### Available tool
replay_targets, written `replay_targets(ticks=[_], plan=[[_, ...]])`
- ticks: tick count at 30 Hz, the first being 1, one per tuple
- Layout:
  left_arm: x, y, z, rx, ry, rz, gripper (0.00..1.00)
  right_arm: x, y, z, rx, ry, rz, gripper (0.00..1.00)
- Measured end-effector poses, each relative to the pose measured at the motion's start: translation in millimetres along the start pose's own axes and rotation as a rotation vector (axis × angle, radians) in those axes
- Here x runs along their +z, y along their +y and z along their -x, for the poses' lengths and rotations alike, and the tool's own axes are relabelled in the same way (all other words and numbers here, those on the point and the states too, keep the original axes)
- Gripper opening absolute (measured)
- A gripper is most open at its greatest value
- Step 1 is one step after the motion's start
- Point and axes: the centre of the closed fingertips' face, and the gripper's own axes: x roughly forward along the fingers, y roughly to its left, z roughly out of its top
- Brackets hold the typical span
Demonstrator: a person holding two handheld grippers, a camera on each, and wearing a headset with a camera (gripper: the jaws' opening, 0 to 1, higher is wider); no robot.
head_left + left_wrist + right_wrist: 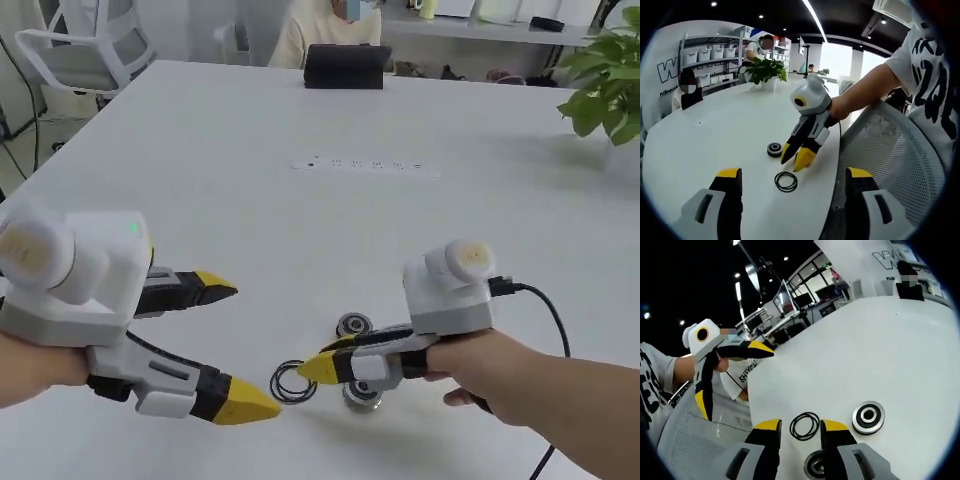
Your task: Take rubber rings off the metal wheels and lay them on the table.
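I'm holding my left gripper over the table, jaws spread wide, gripping nothing. Rings are lying flat on the table just off its lower tip. One wheel is sitting just beyond them. A second wheel is sitting under my right gripper, whose jaws are slightly apart and gripping nothing, tips hovering by the rings.

hidden | lower wheel partly behind fingers, edge-cropped | ring: unclear

An office: white meeting table, mesh chair, shelved bins.
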Motion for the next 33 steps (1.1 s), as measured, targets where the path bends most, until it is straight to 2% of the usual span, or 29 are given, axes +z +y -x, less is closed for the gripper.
replay_targets(ticks=[7,12,33], plan=[[-0.8,2.1,-0.6,-0.002,0.006,0.008,0.83,11.0,0.4,11.8,0.005,-0.042,0.004,0.33],[-0.1,5.3,-3.2,0.001,0.009,0.012,0.82,13.3,-2.1,19.0,-0.005,-0.048,0.031,0.35],[12.2,18.6,-18.9,-0.01,0.008,0.014,0.81,18.0,-31.1,45.2,-0.094,-0.067,0.115,0.41]])
